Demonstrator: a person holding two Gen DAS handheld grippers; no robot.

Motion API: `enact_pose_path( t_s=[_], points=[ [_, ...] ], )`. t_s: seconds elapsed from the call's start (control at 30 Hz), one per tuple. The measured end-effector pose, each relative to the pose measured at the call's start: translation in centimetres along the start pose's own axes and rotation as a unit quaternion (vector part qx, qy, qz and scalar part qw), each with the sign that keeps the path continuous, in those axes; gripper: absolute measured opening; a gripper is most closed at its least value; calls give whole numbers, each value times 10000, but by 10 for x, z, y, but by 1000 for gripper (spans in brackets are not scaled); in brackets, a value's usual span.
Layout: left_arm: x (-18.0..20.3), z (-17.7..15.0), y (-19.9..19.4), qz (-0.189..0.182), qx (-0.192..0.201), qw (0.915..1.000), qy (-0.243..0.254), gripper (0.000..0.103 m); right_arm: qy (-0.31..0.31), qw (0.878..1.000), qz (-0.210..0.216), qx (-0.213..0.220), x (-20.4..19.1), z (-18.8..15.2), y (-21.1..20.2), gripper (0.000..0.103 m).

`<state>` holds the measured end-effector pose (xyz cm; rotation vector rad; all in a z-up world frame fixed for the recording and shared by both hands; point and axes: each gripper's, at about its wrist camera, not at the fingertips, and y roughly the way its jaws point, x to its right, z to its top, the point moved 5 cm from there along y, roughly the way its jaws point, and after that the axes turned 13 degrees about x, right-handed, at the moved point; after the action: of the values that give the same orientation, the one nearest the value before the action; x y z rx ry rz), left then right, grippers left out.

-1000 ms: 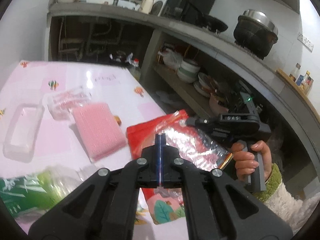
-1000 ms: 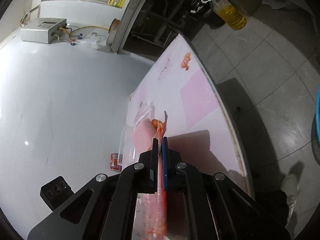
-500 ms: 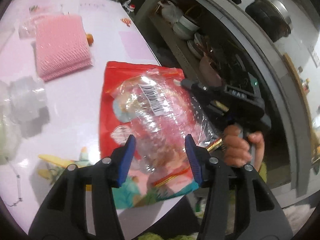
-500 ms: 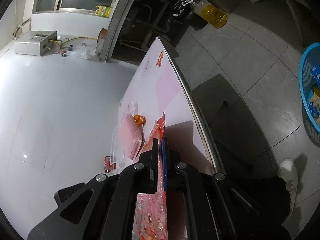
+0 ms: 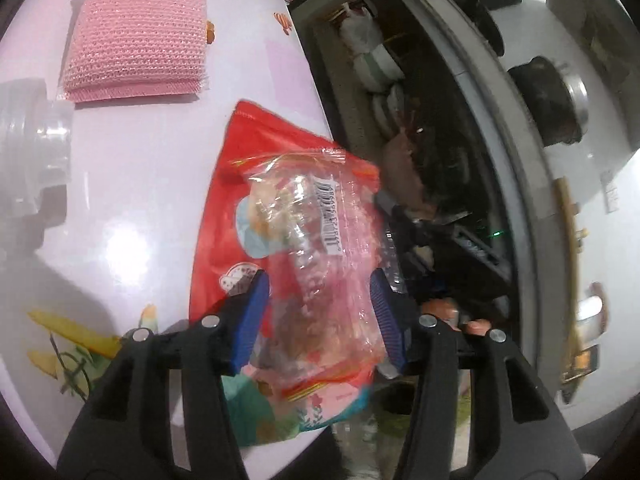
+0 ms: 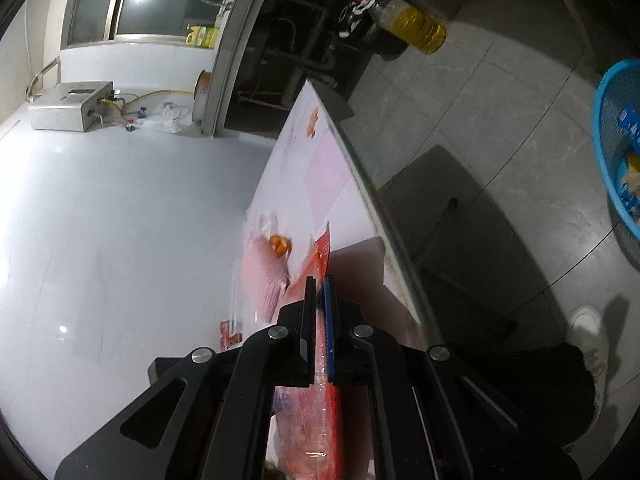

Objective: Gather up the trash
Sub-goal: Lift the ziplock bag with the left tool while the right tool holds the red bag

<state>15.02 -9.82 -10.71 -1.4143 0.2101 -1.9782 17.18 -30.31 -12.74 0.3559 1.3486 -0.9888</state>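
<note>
Right tool is pinching the red snack bag by its edge, probably to lift it off the table. Left tool hangs spread wide over it, gripping nothing.

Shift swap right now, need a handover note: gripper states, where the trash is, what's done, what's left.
Right gripper: shut on the red snack bag, lifting it at the table edge.
Left gripper: open, fingers either side of the bag, holding nothing.
Blue basket on the floor to the right already holds some trash.
Left: bin the bag; pink mesh pad and clear plastic container remain on the table.
</note>
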Motion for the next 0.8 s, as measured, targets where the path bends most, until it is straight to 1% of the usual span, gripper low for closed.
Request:
enact_pose_path(
  t_s=[0.07,0.1,0.13,0.17,0.2,0.27,0.33,0.37,0.47,0.57,0.7,0.8],
  points=[
    [6,-1,5,124,-20,9997,191,48,-43,10000,1,-33,-3,-3,2,4],
    [8,-1,5,212,-6,9993,320,47,-34,10000,35,-47,-4,-5,3,4],
    [10,-3,8,398,37,9976,560,40,-14,9999,94,-66,-6,-5,3,4],
    [12,-2,11,513,57,9962,694,35,7,9999,138,-68,-6,-5,2,4],
    [11,-1,11,581,67,9953,777,29,34,9998,182,-63,-7,-4,2,5],
    [9,-2,10,603,98,9936,951,25,115,9995,264,-93,-7,-3,1,8],
    [9,-4,10,638,138,9916,1115,19,246,9993,274,-92,-4,-1,1,8],
    [7,-3,8,655,152,9907,1180,18,307,9991,287,-95,-2,1,2,8],
    [6,-6,4,688,201,9875,1406,14,526,9981,297,-75,4,6,5,14],
    [8,-7,7,714,238,9843,1597,12,660,9974,285,-69,9,13,11,14],
    [10,-7,7,715,281,9827,1687,10,773,9967,186,-169,15,18,25,14],
    [10,-7,6,689,302,9823,1718,10,758,9966,141,-292,15,15,34,14]
  ],
)
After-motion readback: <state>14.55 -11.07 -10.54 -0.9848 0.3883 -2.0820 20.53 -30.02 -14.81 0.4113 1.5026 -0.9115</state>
